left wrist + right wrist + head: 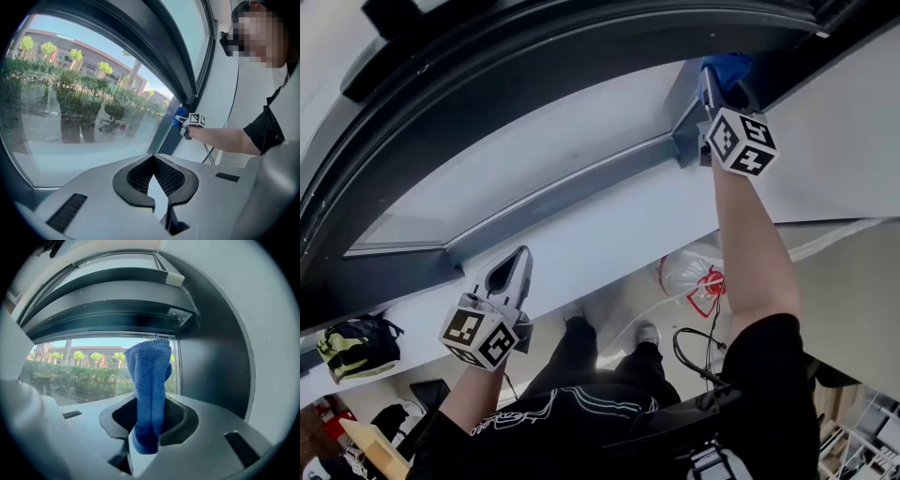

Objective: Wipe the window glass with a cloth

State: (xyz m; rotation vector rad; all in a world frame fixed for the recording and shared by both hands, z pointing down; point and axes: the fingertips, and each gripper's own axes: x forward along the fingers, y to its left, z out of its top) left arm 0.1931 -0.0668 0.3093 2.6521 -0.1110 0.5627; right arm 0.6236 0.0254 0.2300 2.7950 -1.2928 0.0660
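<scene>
At the far left of the head view, the left gripper (514, 272) hangs low beside the white wall under the sill, well apart from the work. Its own view shows the grey jaws drawn together on nothing, only a pale sliver of gap between the black ribbed pads (140, 176). It has no share in the wipe for now.

Rightward runs the wide pane of clear window glass (544, 150), set in a dark grey metal frame (581, 183), with trees and hedges showing through it.

At the pane's right end, the right gripper (712, 84) is reached up on an outstretched arm, its jaws clenched on a folded blue microfibre cloth (727, 67). The cloth (150, 380) stands out straight ahead of the jaws, its long axis running along them toward the glass. Its free end is at the pane's right edge, just beside the dark upright of the frame (211, 357) (whether the nap actually presses the glass I cannot tell).

So the whole unwiped stretch lies to the left of the cloth, and the right hand is by far the nearer one. A sweep leftward along the pane looks like the natural move from here.

The cloth looks dry, plush and doubled over, thick enough to keep the jaw tips off the glass.
</scene>
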